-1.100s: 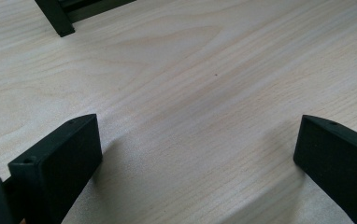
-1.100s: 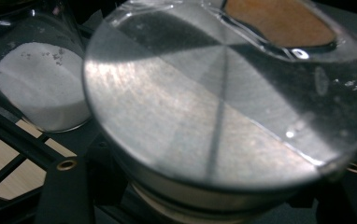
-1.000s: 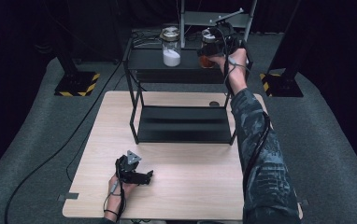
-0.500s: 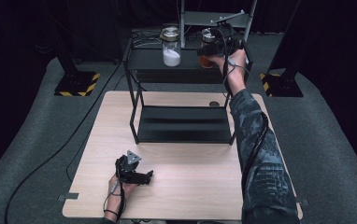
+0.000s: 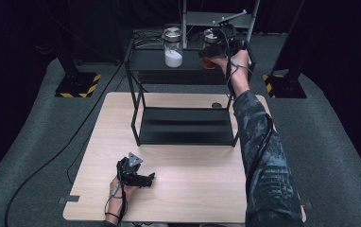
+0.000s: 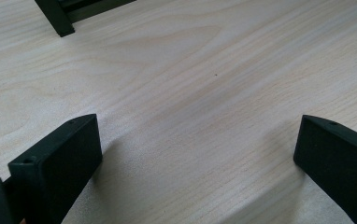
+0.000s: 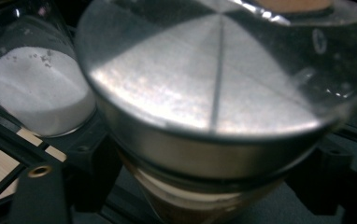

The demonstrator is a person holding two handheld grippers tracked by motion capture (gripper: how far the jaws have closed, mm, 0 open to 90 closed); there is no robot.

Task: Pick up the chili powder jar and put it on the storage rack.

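Observation:
A glass jar with brown contents and a metal lid stands on the top shelf of the black rack at the far side. My right gripper reaches it from the right. Its jaws sit on either side of the jar just under the lid and have just been opening, so they stand apart from the glass. A second jar holding white powder stands just to the left. My left gripper rests on the wooden table near its front, open with bare wood between its jaws.
The rack's lower shelf lies on the table's far half. A small dark disc sits on the table behind the rack. Black stands with yellow-striped feet flank the table on the grey floor, where a cable runs at left.

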